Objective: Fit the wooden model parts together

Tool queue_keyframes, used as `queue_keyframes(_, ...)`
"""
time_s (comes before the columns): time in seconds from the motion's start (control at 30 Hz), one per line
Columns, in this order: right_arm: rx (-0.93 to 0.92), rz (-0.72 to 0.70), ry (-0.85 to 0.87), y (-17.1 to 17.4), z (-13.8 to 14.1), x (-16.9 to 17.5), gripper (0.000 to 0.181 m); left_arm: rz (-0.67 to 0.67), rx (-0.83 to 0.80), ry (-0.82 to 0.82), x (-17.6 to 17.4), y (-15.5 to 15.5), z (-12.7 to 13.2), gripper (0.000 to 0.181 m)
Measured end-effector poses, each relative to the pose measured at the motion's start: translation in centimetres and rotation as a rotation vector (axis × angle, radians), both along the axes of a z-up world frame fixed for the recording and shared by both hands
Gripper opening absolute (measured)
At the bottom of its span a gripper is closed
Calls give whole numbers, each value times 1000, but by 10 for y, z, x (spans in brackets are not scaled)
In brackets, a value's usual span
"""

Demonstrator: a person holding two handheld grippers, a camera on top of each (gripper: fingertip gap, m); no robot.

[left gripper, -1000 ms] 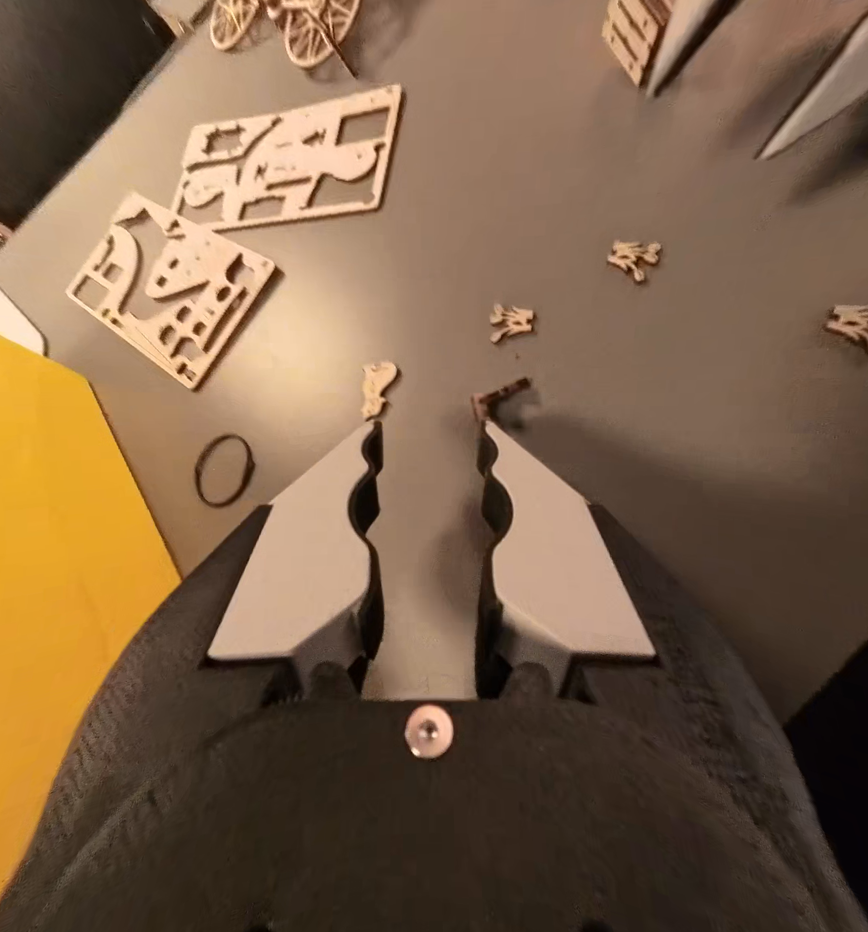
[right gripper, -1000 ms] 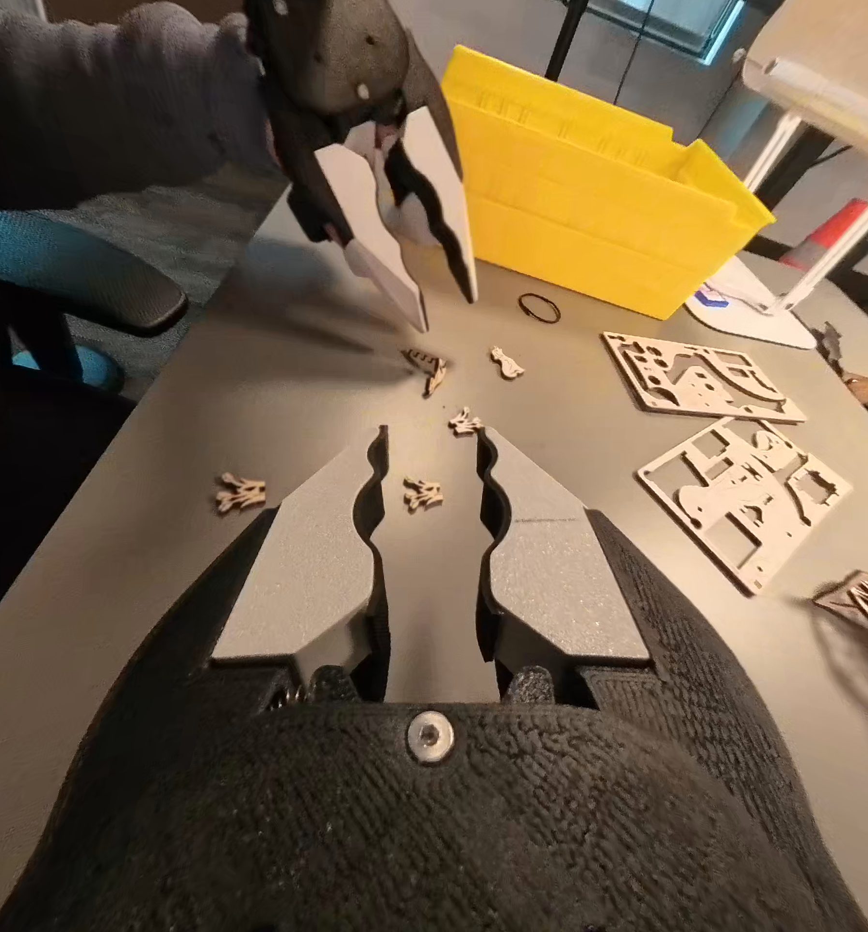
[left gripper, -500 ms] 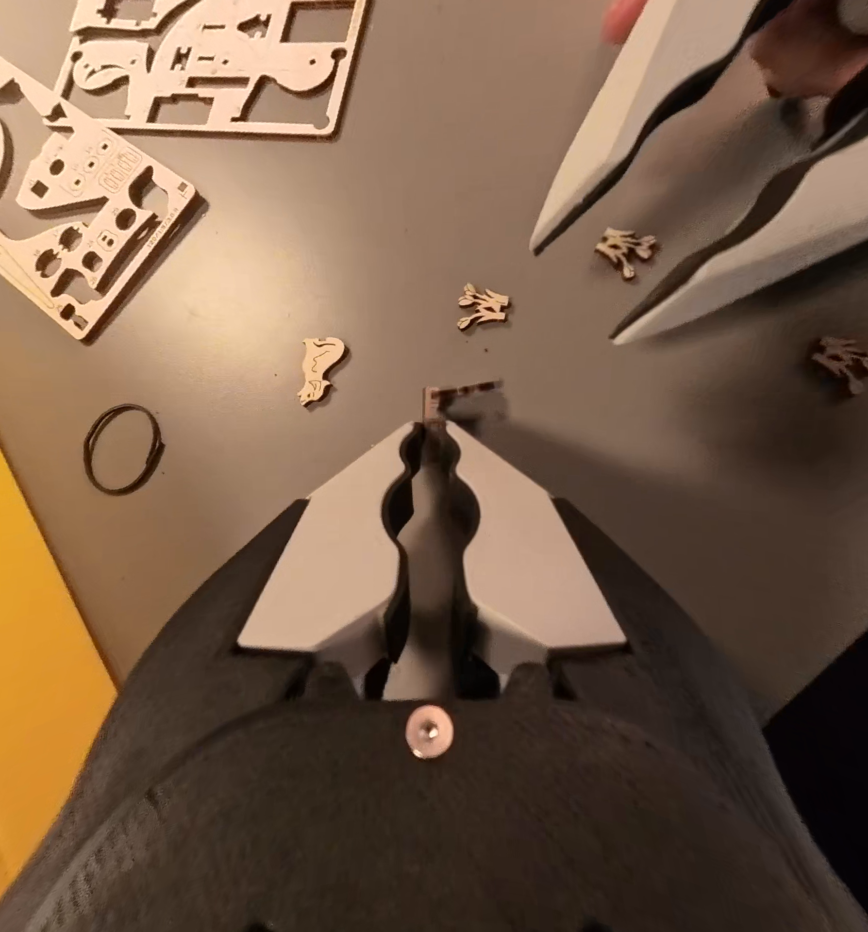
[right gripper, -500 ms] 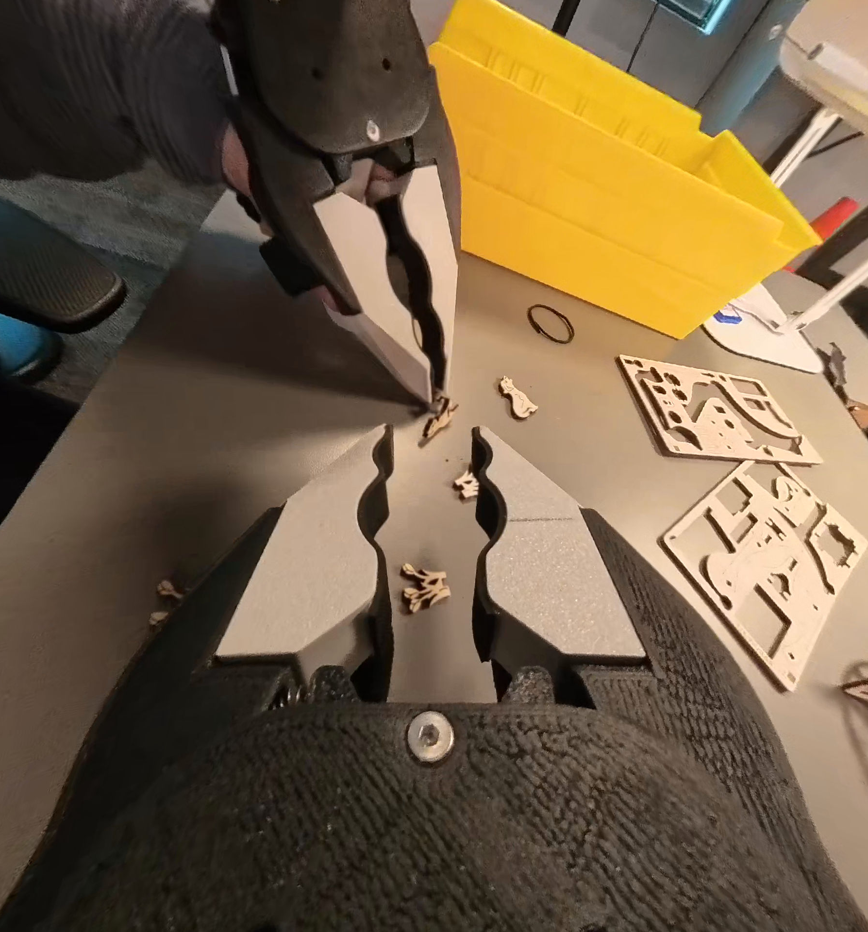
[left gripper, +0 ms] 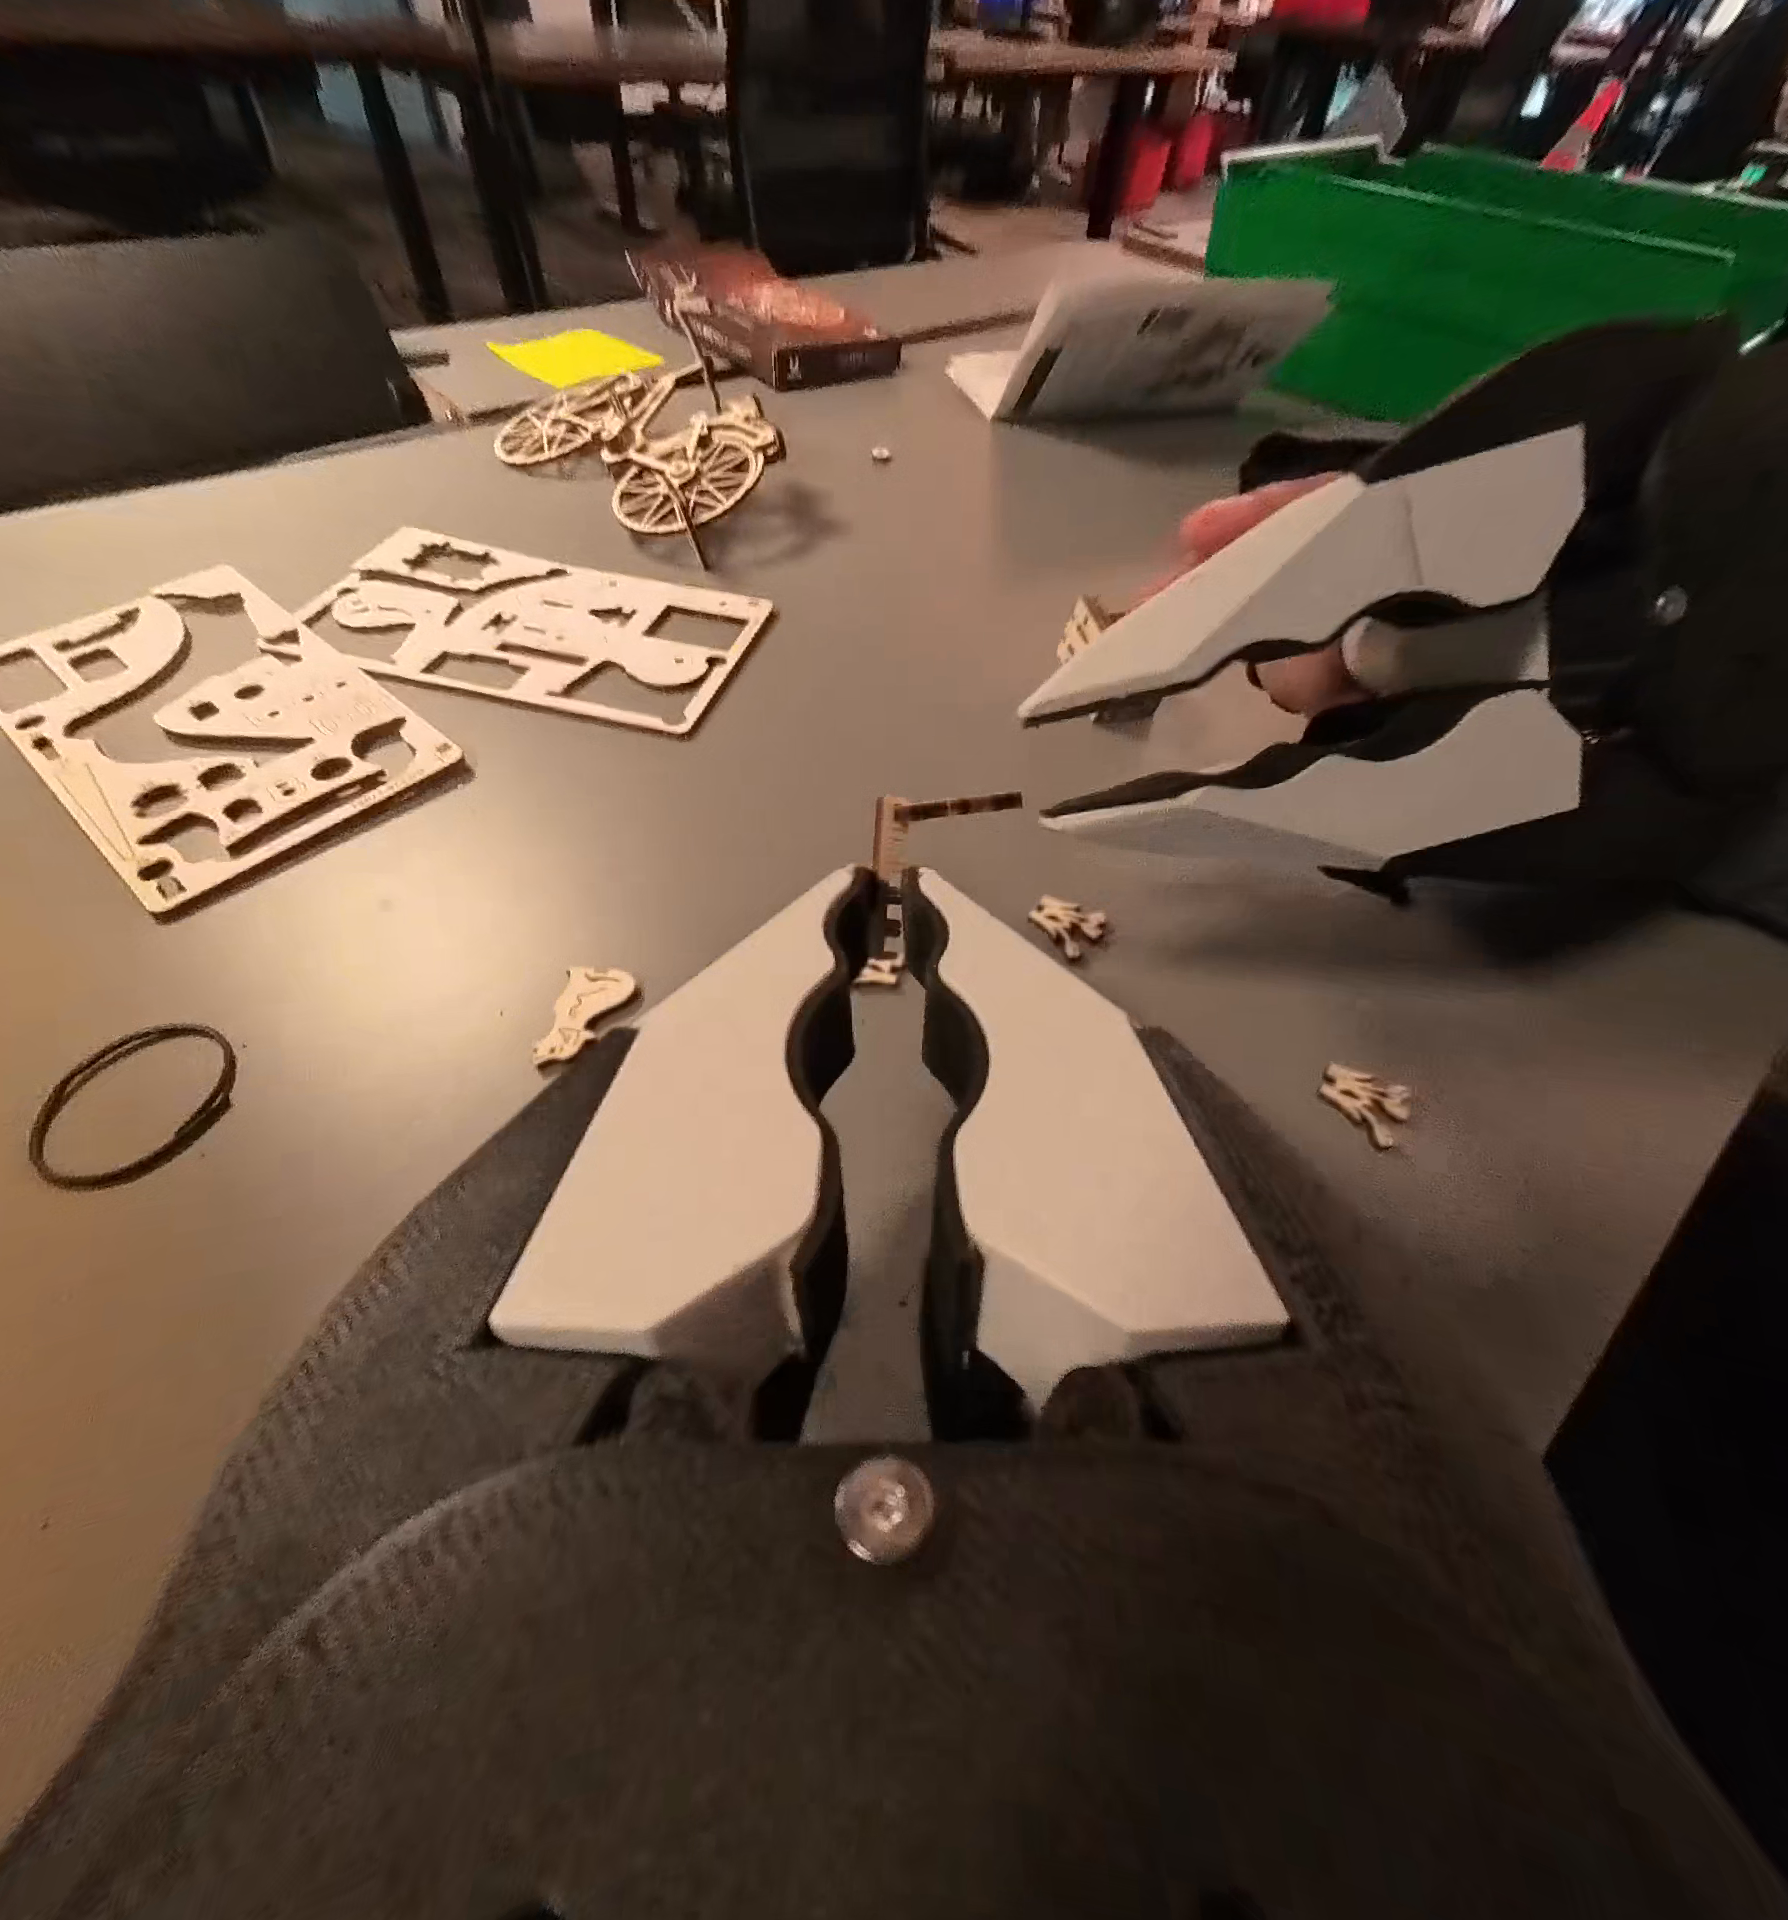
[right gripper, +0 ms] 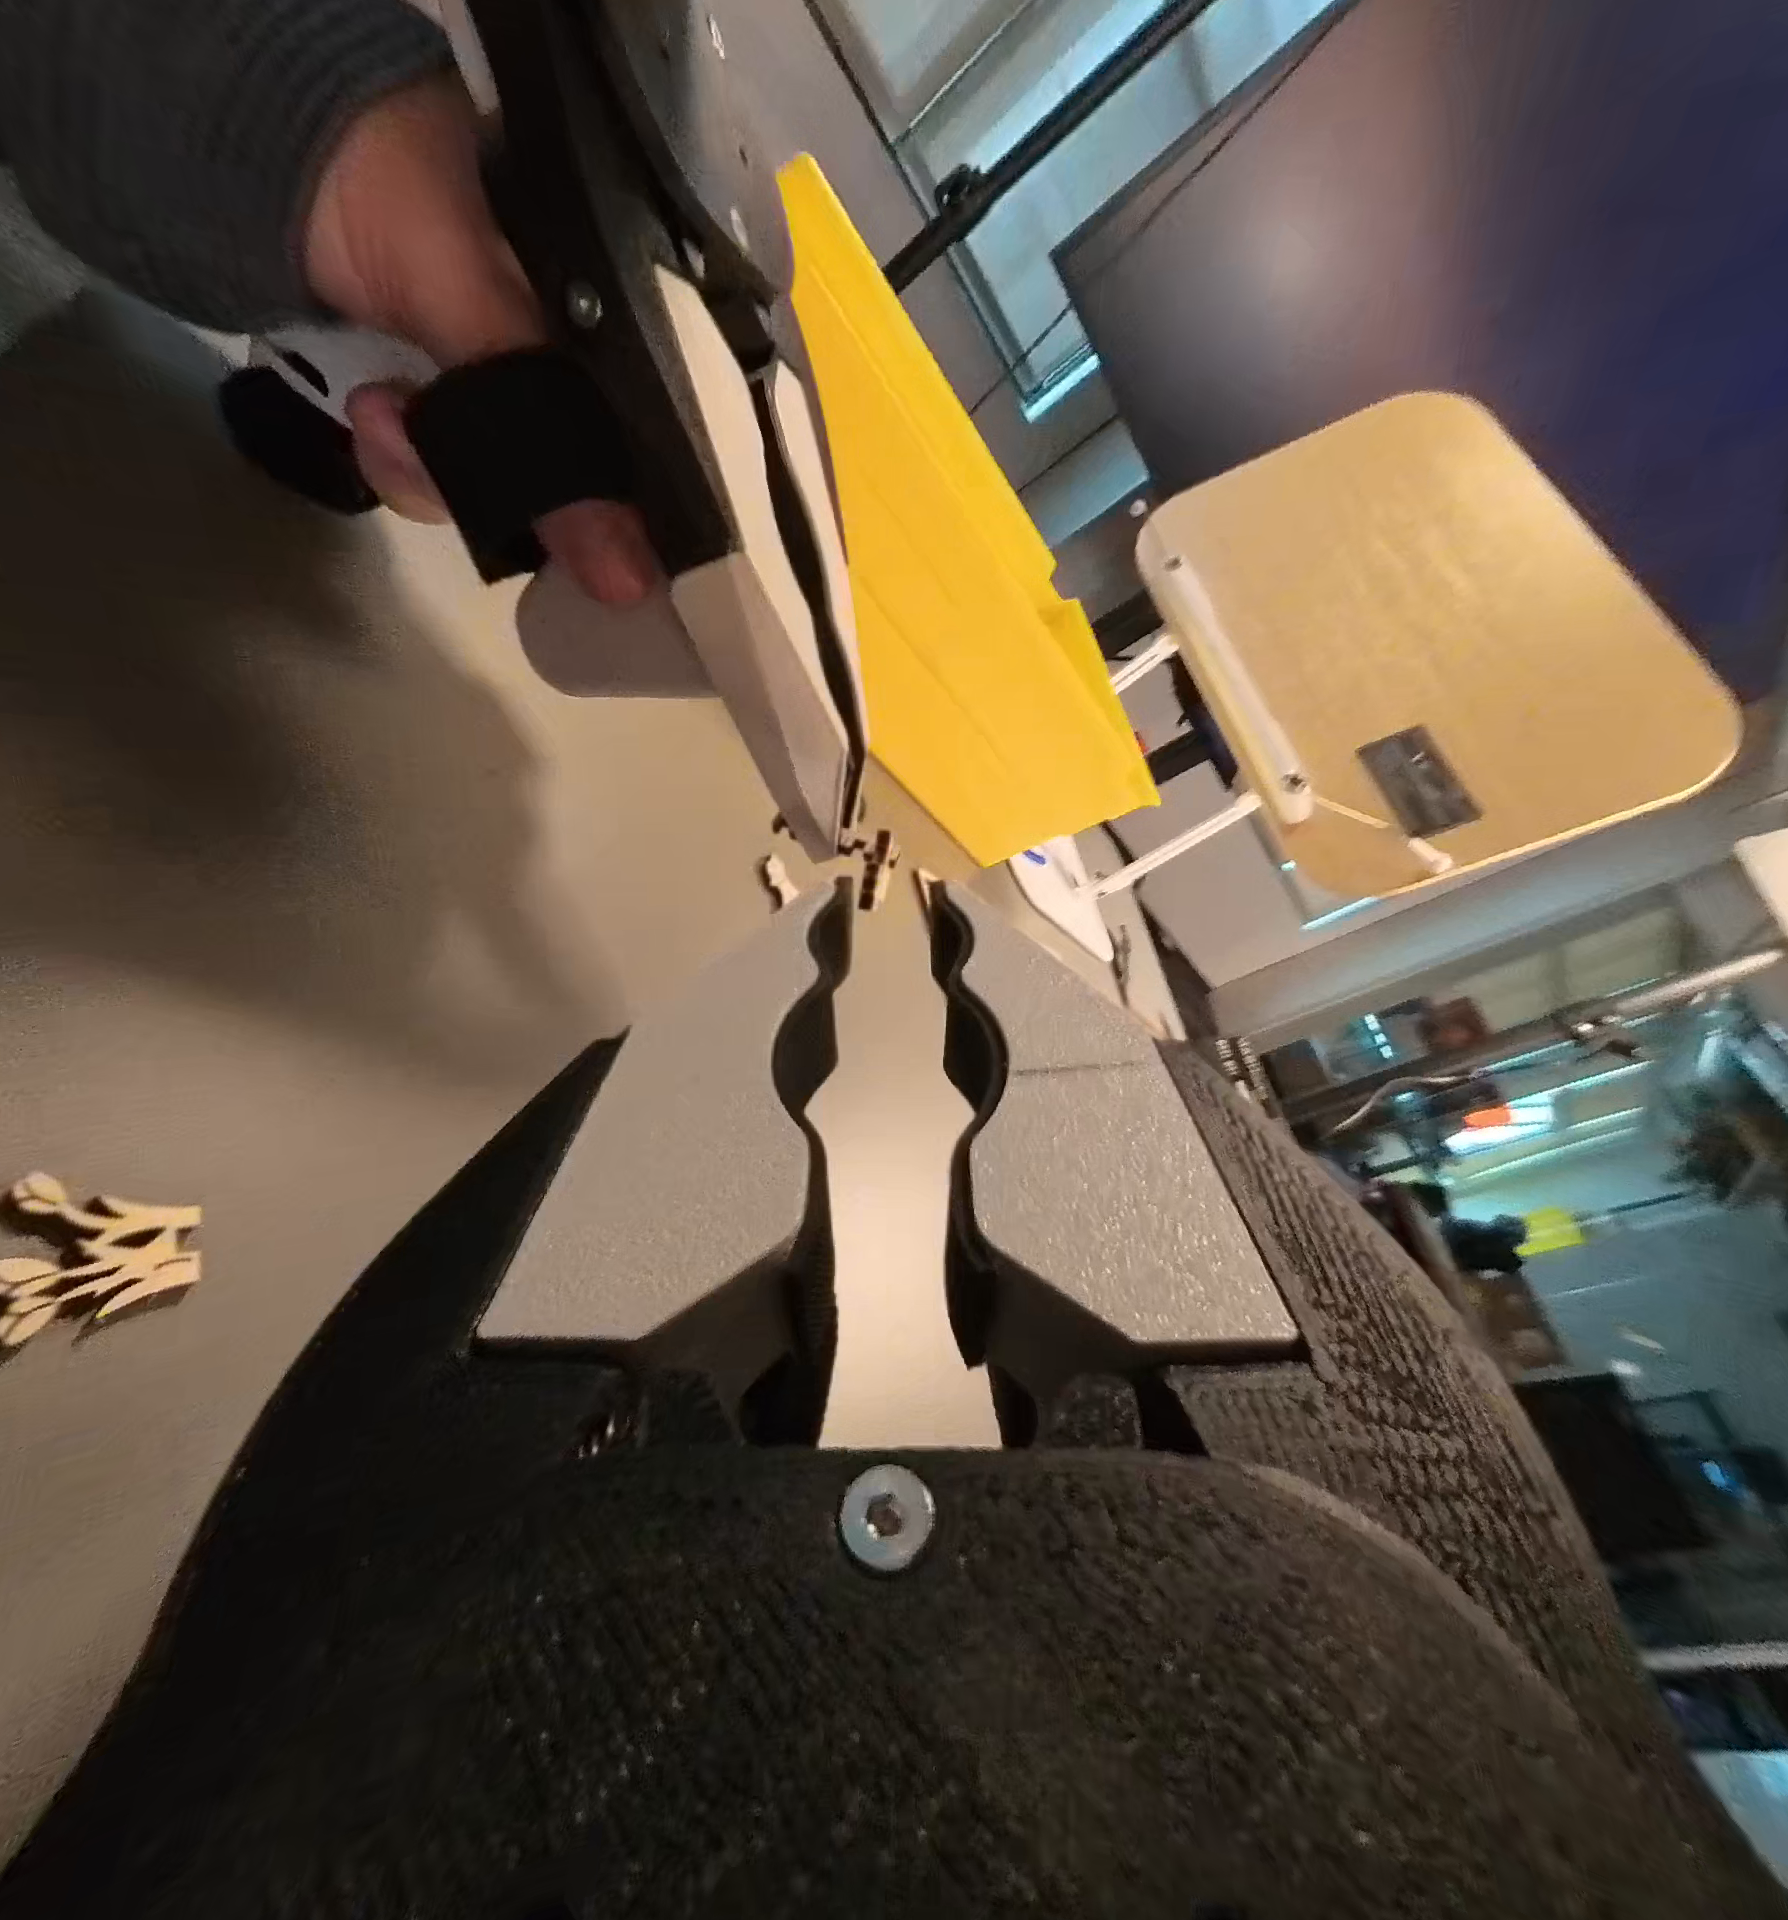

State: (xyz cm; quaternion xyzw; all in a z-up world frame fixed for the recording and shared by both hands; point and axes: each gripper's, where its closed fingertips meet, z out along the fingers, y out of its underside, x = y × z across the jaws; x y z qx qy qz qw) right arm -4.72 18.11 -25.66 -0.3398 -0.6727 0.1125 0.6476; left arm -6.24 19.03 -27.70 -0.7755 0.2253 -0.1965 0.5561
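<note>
Our left gripper, mid-frame, is clenched on an L-shaped wooden part raised above the grey tabletop. Our right gripper, at right, is released, its lower fingertip almost touching the part's tip.

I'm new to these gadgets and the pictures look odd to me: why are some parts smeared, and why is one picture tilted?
Left wrist view: the right gripper and far background are motion-smeared, while the left gripper and its L-shaped wooden part stay fairly sharp; the wide lens bends the table edges.
Right wrist view: the camera is rolled sideways, so the yellow bin slants; the hand is blurred.
</note>
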Motion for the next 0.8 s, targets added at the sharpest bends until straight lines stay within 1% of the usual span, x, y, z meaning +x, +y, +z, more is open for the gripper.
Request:
queue_keyframes(0.13, 113, -10, 13, -4, 6, 0, 9, -24, 51, -6, 7, -4, 6, 4)
queue_keyframes(0.27, 164, -26, 22, -4, 9, 0, 6, -13, 86, -17, 8, -4, 11, 4)
queue_keyframes(0.53, 208, -52, 6, 1, 8, 1, 12, -3, 82, -69, 6, -3, 14, 4)
queue_keyframes(0.63, 202, -46, 15, 0, 9, 1, 9, -12, 81, -83, 7, -4, 15, 4)
queue_keyframes(0.73, 218, -42, 19, -1, 9, 1, 2, -34, 96, -87, 11, -7, 17, 4)
queue_keyframes(0.8, 228, -39, 23, -3, 10, 0, 2, -38, 100, -92, 12, -8, 18, 4)
